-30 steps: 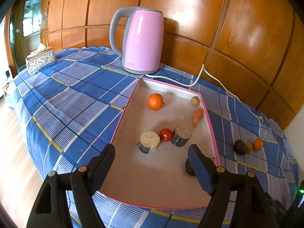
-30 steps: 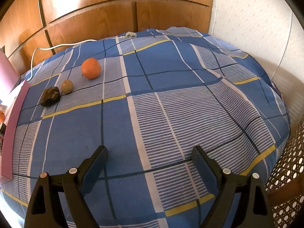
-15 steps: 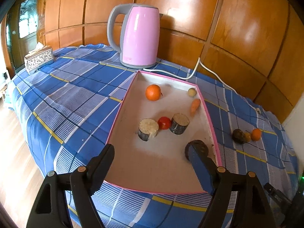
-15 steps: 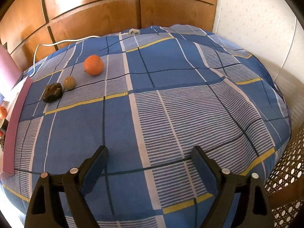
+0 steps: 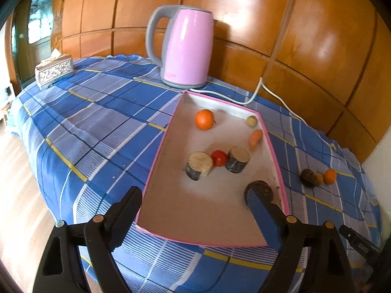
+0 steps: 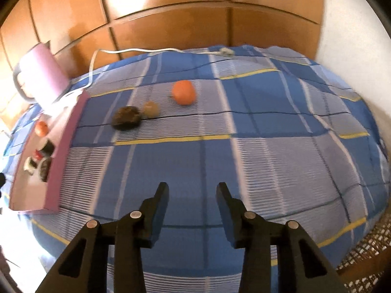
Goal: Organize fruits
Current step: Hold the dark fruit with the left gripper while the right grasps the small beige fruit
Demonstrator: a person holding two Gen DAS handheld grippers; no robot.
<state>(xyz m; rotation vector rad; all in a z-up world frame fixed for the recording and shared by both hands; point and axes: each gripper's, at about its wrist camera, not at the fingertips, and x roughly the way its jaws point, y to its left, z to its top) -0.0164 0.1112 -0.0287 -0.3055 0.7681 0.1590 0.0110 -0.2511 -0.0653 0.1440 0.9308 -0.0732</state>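
On blue checked cloth (image 6: 220,161): orange (image 6: 183,92), empty right hand-held gripper (image 6: 192,190) closing.

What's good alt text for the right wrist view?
The right gripper, jaws part open and just closing on nothing, hovers over a blue plaid tablecloth. Ahead on the cloth lie an orange, a small tan fruit and a dark fruit. At left is a pink-rimmed tray with more items, and a pink kettle behind it.
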